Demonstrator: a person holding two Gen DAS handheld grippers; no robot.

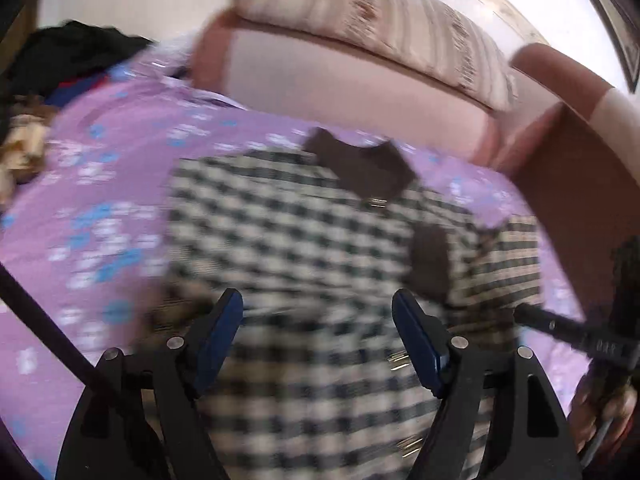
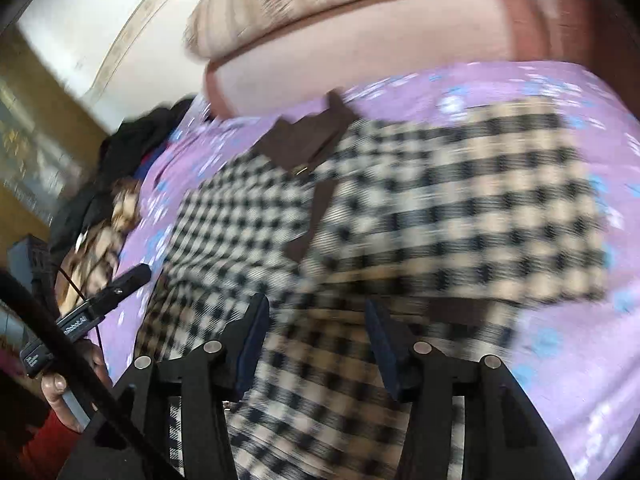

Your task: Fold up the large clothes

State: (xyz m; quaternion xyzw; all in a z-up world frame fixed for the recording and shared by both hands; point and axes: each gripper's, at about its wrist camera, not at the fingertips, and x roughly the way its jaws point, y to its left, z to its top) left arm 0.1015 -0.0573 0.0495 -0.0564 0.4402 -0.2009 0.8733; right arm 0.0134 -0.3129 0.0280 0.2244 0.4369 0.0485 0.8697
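Observation:
A black-and-cream checked shirt (image 1: 304, 232) with a brown collar (image 1: 360, 164) lies spread on a purple flowered bedsheet (image 1: 100, 200). It also shows in the right wrist view (image 2: 440, 208), its brown collar (image 2: 308, 140) toward the headboard. My left gripper (image 1: 318, 312) is open above the shirt's lower part, nothing between its blue pads. My right gripper (image 2: 316, 316) is open over the shirt too, empty. The other gripper shows at the right edge of the left view (image 1: 580, 336) and at the left of the right view (image 2: 108, 296). Both views are blurred by motion.
A pink headboard (image 1: 360, 76) with a striped pillow (image 1: 380, 12) stands behind the shirt. A pile of dark and checked clothes (image 1: 60, 60) lies at the far left of the bed, also in the right wrist view (image 2: 120, 184).

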